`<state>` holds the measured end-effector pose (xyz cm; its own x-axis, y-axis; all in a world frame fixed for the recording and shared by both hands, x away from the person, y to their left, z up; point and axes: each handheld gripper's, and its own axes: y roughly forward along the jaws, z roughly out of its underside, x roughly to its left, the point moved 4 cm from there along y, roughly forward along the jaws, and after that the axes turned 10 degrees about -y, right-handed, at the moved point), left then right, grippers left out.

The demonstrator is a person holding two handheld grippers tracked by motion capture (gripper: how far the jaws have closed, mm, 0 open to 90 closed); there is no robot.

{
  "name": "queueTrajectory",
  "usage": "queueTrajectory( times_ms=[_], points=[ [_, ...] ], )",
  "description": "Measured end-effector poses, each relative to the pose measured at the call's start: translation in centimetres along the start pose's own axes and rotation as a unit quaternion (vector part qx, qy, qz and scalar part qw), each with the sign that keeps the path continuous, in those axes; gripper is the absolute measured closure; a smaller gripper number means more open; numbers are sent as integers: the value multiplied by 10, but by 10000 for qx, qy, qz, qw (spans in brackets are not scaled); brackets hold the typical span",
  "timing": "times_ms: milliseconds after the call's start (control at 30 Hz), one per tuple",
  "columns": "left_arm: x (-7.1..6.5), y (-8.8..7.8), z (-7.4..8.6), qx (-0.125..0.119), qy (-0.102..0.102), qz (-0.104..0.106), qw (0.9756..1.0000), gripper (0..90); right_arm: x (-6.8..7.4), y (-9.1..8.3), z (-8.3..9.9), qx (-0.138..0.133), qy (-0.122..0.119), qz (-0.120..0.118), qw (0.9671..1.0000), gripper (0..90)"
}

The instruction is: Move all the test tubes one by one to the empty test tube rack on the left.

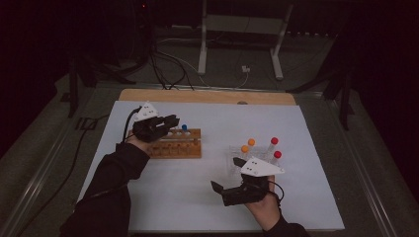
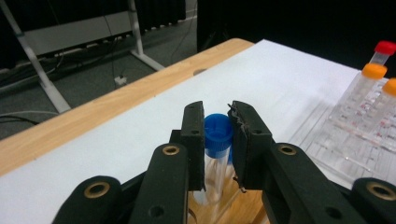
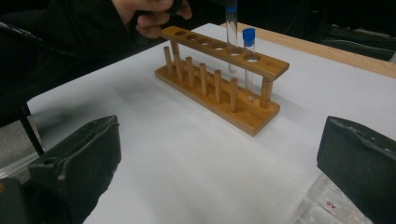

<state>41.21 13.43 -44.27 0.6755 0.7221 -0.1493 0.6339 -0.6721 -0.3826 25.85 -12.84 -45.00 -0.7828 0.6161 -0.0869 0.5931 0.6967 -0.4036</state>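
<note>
White paper covers the table [image 1: 207, 197]. Left gripper [image 2: 218, 128] pinches a blue-capped tube [image 2: 218, 133] over the wooden rack [image 3: 219, 70]; next, lower it straight. Right gripper [image 1: 225, 190] gapes empty.

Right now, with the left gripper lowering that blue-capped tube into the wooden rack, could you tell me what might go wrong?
1. The left gripper clamps the held tube at its cap; the glass body could swing and miss its hole in the wooden rack.
2. A second blue-capped tube stands in the next hole; the held one might knock it.
3. Pushing down off-centre may tip or slide the rack on the white sheet.
</note>
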Motion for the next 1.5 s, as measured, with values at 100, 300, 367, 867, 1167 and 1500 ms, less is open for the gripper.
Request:
queueTrajectory(
  times_ms=[100,300,367,867,1167,1500],
  points=[
    [0,3,7,54,-22,-5,10000,774,0,0,0,3,16,-14,10000,0],
    [2,8,17,148,-40,-22,9999,774,0,0,1,-18,23,-58,10000,0],
    [2,9,19,178,-53,-27,9998,773,0,0,1,-6,14,-58,10000,0],
    [0,17,24,375,74,-93,9992,771,-1,-1,1,-36,56,-88,9999,0],
    [-1,9,20,267,8,35,9996,621,-1,-1,1,-47,49,-149,9999,0],
    [-16,-22,5,171,-64,337,9993,312,-2,-4,-3,-121,85,-140,9998,0]
  ],
)
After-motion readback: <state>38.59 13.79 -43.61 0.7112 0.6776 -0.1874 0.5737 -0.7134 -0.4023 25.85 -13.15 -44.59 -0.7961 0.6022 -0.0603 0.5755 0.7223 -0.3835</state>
